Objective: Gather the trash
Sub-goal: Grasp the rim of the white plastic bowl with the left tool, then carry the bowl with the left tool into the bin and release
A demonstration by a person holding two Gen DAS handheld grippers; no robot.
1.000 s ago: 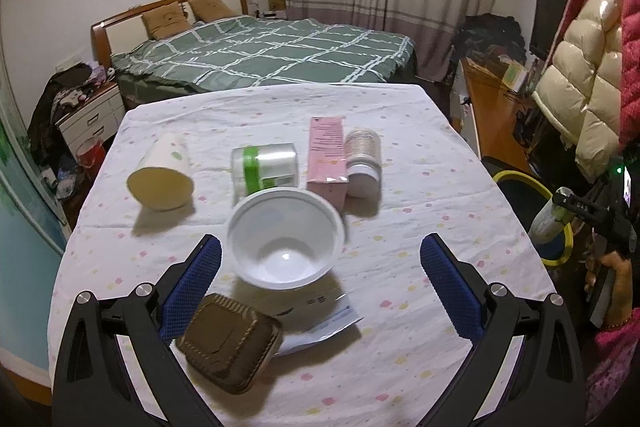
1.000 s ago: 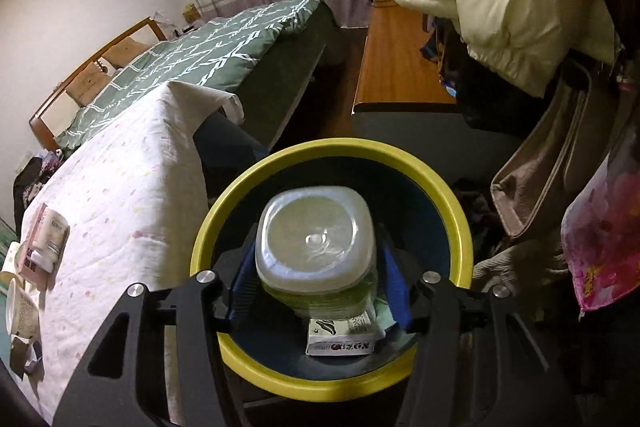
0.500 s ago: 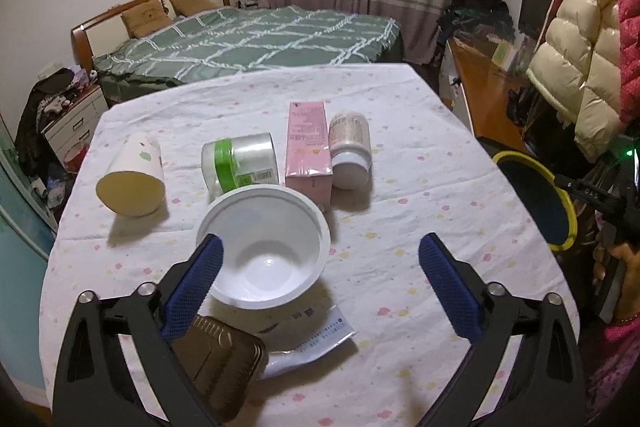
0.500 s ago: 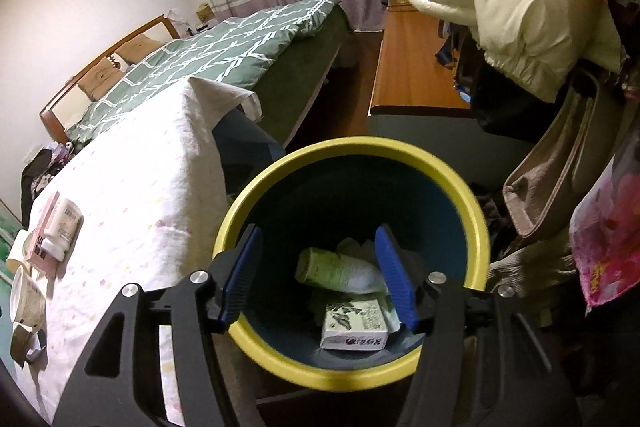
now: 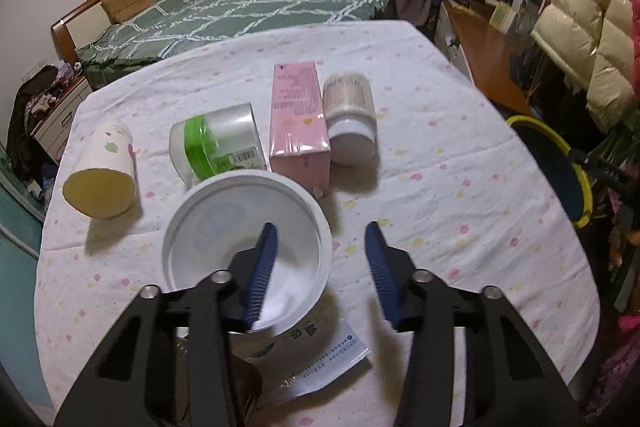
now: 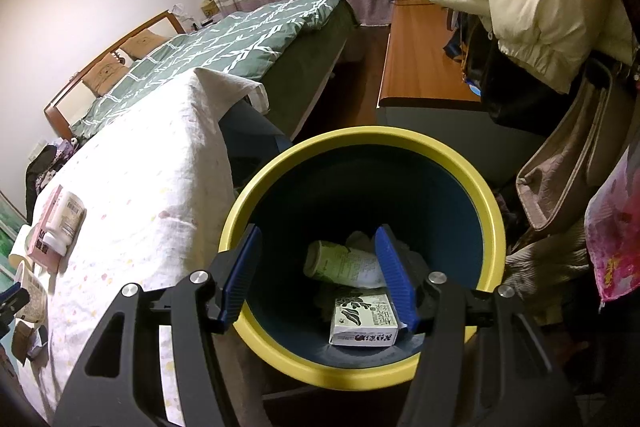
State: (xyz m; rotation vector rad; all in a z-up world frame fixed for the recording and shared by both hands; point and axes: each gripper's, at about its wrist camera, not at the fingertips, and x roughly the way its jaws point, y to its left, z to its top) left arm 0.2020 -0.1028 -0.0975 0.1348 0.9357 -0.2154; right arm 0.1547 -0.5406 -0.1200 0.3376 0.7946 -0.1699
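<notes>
We note the left gripper (image 5: 320, 251) has dropped toward the white bowl (image 5: 246, 227) on the counter (image 5: 440, 187); its jaws have just been closing, now straddling the bowl's right rim, not yet pinching. Right gripper (image 6: 318, 269) hangs half-open and empty over the bin (image 6: 360, 147); its jar (image 6: 340, 263) now lies inside.

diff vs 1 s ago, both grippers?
Right gripper let go of the plastic jar, which now lies in the bin; its jaws are empty above it. Left gripper dropped toward the white bowl, jaws just closing over its rim, not yet pinching. Other table items unmoved.
</notes>
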